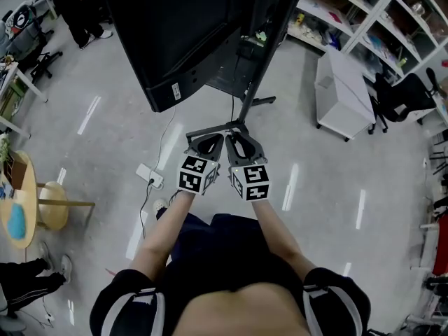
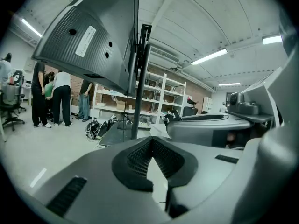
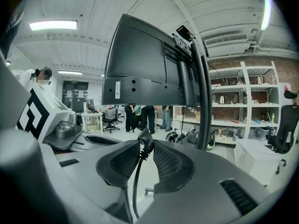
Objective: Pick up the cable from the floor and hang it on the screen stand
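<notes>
Right gripper view, ribbed fingers (image 3: 122, 163) pinching thin black cable (image 3: 145, 142)

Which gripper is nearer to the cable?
Right. The right gripper has the cable pinched between its jaws; the left gripper is beside it, jaws together on nothing.

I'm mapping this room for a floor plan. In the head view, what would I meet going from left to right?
Round table → stool → power strip → left gripper → right gripper → white cabinet → office chair.
</notes>
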